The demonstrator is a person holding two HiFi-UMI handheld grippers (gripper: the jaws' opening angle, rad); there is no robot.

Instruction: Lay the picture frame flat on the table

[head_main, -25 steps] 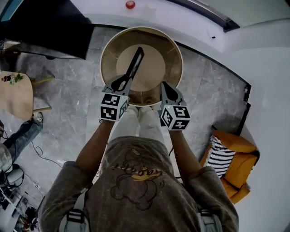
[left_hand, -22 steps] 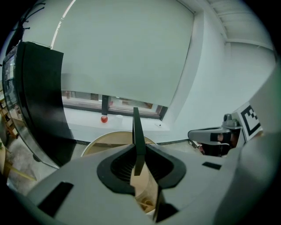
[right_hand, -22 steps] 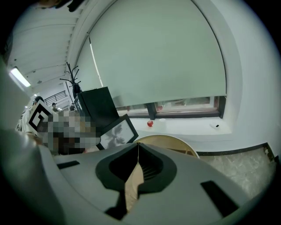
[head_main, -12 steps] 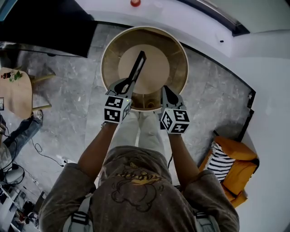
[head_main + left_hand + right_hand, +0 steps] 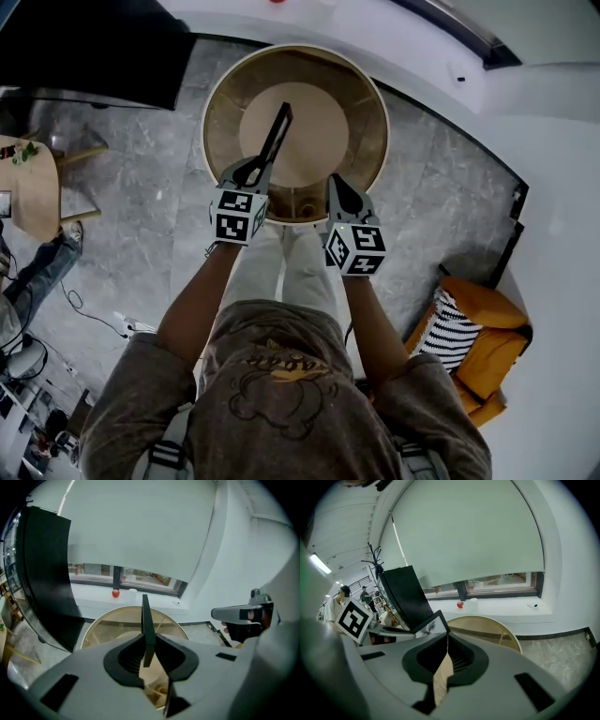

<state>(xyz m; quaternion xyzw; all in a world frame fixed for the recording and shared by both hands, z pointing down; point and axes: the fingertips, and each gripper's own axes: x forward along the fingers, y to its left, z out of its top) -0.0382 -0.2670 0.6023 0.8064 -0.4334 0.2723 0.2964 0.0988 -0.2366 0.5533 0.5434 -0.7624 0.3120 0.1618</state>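
The picture frame is black and thin and stands on edge over the round wooden table. My left gripper is shut on its near end. In the left gripper view the frame runs straight up out of the jaws, edge-on, above the table. The right gripper view shows its pictured face beside the left gripper's marker cube. My right gripper hovers over the table's near rim, a little right of the frame, jaws shut and empty.
A tall black panel stands to the far left of the table. A small red object sits on the white window ledge behind it. An orange armchair with a striped cushion is at right. A small wooden side table is at left.
Both grippers and the frame keep their places over the table. Only the head view shifts slightly.
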